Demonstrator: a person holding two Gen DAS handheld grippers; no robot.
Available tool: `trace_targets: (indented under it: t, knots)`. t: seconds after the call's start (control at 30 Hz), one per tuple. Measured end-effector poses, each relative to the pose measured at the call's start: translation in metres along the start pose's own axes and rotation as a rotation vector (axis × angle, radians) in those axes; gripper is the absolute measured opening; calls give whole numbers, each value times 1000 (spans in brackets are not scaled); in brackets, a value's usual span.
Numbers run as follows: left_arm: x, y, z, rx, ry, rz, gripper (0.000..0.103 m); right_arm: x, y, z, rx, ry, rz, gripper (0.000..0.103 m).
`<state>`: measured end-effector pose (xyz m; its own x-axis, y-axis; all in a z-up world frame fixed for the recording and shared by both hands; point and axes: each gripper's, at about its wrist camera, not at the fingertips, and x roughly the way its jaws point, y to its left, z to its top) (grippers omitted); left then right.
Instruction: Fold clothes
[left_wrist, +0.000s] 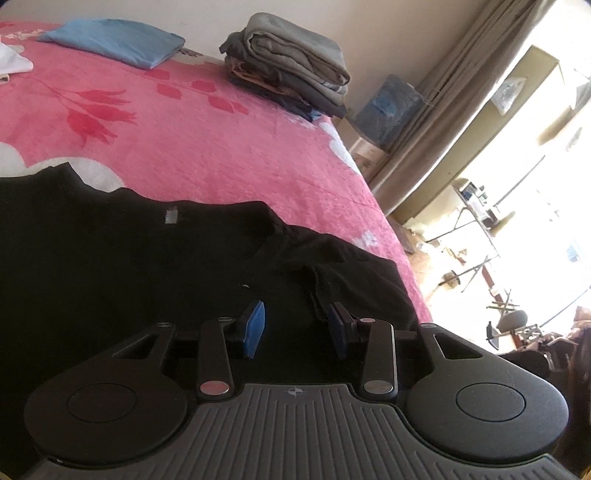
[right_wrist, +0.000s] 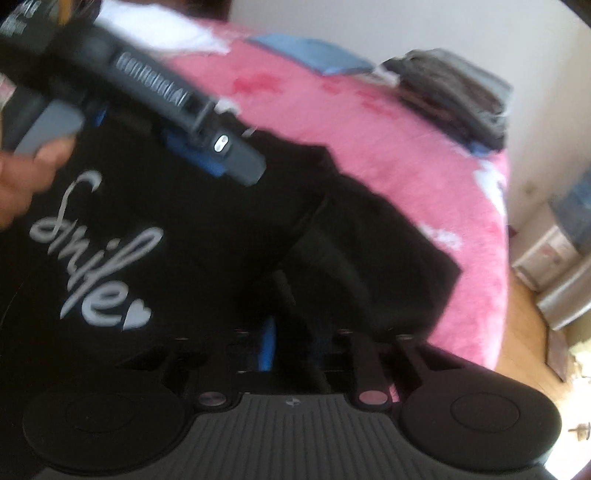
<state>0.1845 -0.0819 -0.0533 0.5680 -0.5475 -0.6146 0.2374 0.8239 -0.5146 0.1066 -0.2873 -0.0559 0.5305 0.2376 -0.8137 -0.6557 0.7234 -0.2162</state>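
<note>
A black T-shirt (left_wrist: 110, 258) lies spread on the pink bed cover (left_wrist: 221, 155), collar toward the far side. In the right wrist view the black T-shirt (right_wrist: 203, 229) shows a grey "Smile" print. My left gripper (left_wrist: 297, 328) is open and empty, just above the shirt near its sleeve. It also shows in the right wrist view (right_wrist: 207, 155), over the collar area. My right gripper (right_wrist: 291, 347) is low over the shirt's sleeve side; its fingers are dark and blurred against the cloth, so I cannot tell how they stand.
A folded blue garment (left_wrist: 114, 40) and a stack of folded grey and dark clothes (left_wrist: 291, 62) sit at the far side of the bed. White cloth (left_wrist: 13, 61) lies at the far left. The bed edge (left_wrist: 399, 236) drops off to the right toward curtains and floor.
</note>
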Motion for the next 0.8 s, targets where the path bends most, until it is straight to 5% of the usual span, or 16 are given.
trace_targets:
  t: [0.27,0.53,0.67,0.8]
  knots:
    - [10,-3,-1,29,7,34,38,-17,37,-34,-225,-13,-9,11]
    - [15,-7,1,56,-10,48,38,-40,34,-34,-189,-70,-30,13]
    - [20,-5,8,30,-7,43,38,-33,37,-24,-218,-112,-84,35]
    - [27,-5,14,20,1,35,37,-18,45,-21,-249,-124,-83,33]
